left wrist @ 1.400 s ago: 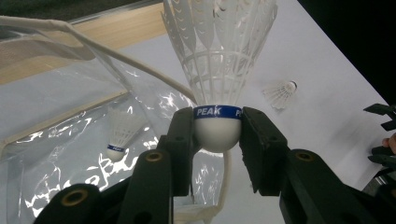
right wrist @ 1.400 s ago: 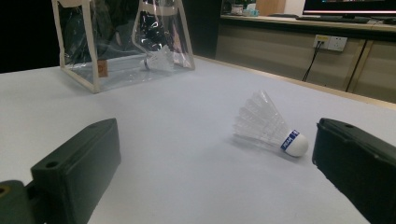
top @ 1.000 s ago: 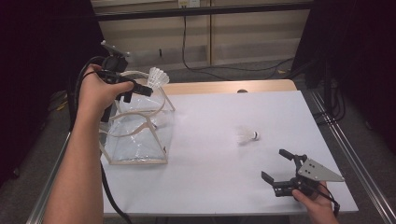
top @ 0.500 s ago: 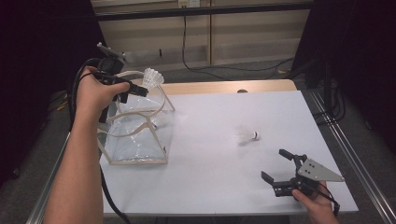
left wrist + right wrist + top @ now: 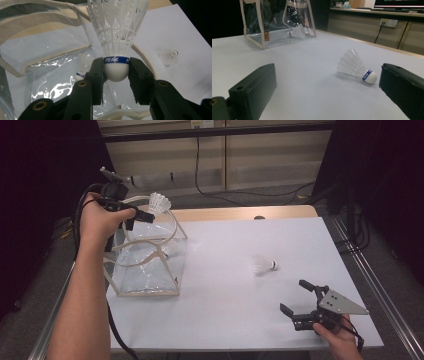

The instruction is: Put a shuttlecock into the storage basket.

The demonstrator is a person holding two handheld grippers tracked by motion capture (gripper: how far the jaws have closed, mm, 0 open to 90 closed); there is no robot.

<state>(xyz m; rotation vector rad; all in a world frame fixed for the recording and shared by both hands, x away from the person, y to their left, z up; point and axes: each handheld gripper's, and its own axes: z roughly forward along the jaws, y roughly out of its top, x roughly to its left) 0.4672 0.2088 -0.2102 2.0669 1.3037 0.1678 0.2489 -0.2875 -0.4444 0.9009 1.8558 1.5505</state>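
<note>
The left gripper (image 5: 116, 72), clamped on a shuttlecock's (image 5: 117, 37) cork, feathers up, hangs above the clear bag (image 5: 147, 262) by the tabletop's left edge, while the right gripper (image 5: 303, 300) waits open.

Gripper (image 5: 116, 71) clamps shuttlecock (image 5: 116, 37) cork, feathers up, above clear bag (image 5: 50, 65); second shuttlecock (image 5: 81, 68) inside.

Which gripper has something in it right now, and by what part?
The left gripper holds a shuttlecock by its white cork base, feathers up, over the clear bag. The right gripper is open and holds nothing.
</note>
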